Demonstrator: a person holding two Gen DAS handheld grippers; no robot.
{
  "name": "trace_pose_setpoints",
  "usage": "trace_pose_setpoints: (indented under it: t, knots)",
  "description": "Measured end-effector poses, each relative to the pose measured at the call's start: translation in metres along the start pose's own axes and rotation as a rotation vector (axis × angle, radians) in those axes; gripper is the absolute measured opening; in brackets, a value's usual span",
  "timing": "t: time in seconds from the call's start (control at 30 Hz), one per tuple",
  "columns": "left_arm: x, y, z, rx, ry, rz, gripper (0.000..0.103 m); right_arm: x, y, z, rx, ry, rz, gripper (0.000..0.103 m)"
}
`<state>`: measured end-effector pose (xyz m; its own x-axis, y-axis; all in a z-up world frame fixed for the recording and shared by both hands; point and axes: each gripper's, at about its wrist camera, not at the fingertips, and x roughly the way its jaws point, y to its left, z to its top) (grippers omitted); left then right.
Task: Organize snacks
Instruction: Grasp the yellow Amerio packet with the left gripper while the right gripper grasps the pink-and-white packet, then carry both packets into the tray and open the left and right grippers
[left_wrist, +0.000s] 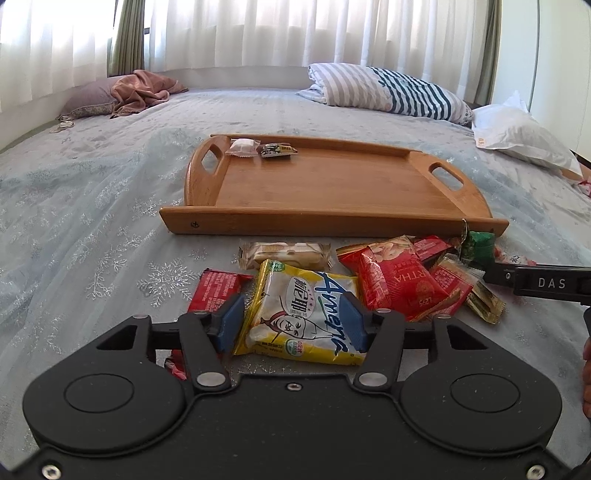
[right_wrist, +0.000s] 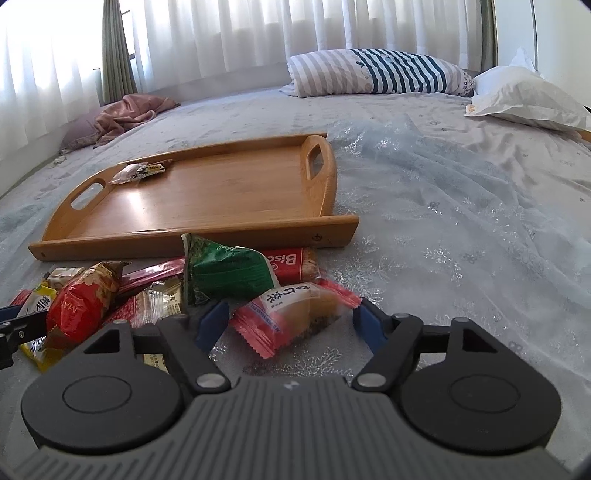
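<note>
on the bed (left_wrist: 110, 206), near its front edge, a heap of snack packets lies just in front of a wooden tray (left_wrist: 332, 218). two small packets (left_wrist: 258, 148) already sit in the tray's far left corner, one pale, one dark, touching each other. the left gripper (left_wrist: 291, 321) has its blue pads against both sides of a yellow and white packet (left_wrist: 299, 317), pinching it while it rests on the bedspread; a red packet (left_wrist: 218, 291) peeks out from under its left edge. right of that lie a red peanut packet (left_wrist: 399, 280), a beige biscuit bar (left_wrist: 284, 254) nearer the tray, and a green packet (right_wrist: 229, 273) close to the tray's near rim. the right gripper (right_wrist: 291, 325) is spread around a pink-edged cake packet (right_wrist: 295, 314); its jaws straddle it, and i cannot tell whether the pads touch the wrapper. a striped pillow (right_wrist: 376, 72) and a white pillow (right_wrist: 524, 99) lie at the far right, and a crumpled pink blanket (left_wrist: 140, 90) at the far left, below white curtains (left_wrist: 258, 33).
</note>
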<state>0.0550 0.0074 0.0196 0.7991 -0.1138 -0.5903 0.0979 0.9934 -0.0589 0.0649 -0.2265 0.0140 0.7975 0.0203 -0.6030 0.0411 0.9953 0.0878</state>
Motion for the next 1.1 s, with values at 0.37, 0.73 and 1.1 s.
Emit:
trace_pose_setpoints:
  t: [0.37,0.73,1.1]
  knots:
    - [0.005,-0.006,-0.007,0.029,-0.013,0.007,0.054,-0.002,-0.001,-0.002,0.001,-0.009,-0.001,0.058]
    - [-0.008,0.007,0.001,-0.033,-0.033,-0.018,0.033,-0.009,0.001,-0.002,-0.013,-0.010,0.006,0.054]
    - [-0.022,0.018,0.006,-0.083,-0.061,-0.059,0.025,-0.028,0.007,0.004,-0.030,-0.056,0.006,0.054]
